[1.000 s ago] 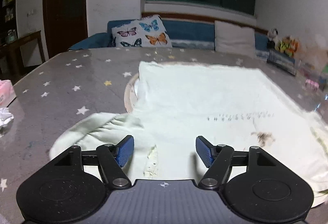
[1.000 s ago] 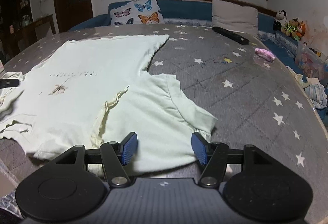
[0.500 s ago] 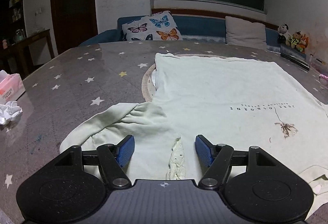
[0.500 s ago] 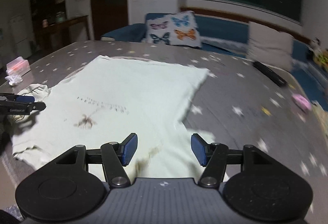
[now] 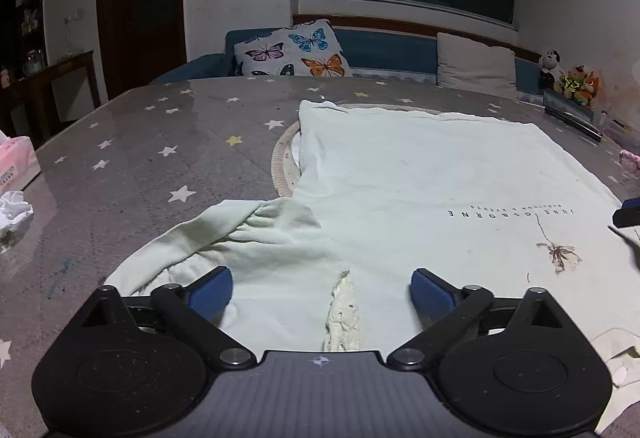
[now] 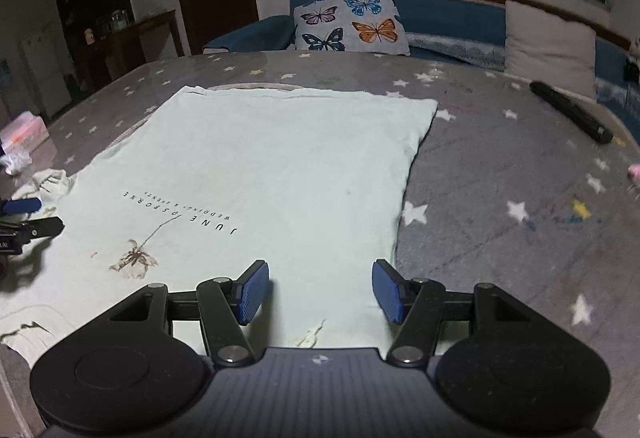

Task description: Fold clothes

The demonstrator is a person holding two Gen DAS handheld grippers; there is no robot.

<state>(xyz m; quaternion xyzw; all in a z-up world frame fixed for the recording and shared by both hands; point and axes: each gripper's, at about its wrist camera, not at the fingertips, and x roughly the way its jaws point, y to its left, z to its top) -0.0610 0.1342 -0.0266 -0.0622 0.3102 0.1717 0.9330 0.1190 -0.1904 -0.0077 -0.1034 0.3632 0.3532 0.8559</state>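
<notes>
A pale green T-shirt (image 5: 420, 181) with "JUNE OSBORNE" print lies spread flat on the grey star-patterned table; it also shows in the right wrist view (image 6: 272, 173). My left gripper (image 5: 321, 288) is open and empty, low over the shirt's left shoulder, beside the puffed left sleeve (image 5: 224, 234). My right gripper (image 6: 320, 292) is open and empty, low over the shirt's right shoulder near its right edge. The left gripper's fingers (image 6: 20, 205) show at the left edge of the right wrist view. The right sleeve is hidden from view.
A pink tissue pack (image 5: 16, 161) and crumpled tissue (image 5: 12, 209) lie at the table's left. A black remote (image 6: 570, 111) and a pink item (image 6: 634, 171) lie at the right. A round mat (image 5: 282, 161) sits under the shirt. A sofa with a butterfly cushion (image 5: 292, 51) stands behind.
My right gripper has swung left from the right sleeve to the shirt's right shoulder. The right sleeve is out of view. My left gripper turned right, staying over the left shoulder. Both stayed open.
</notes>
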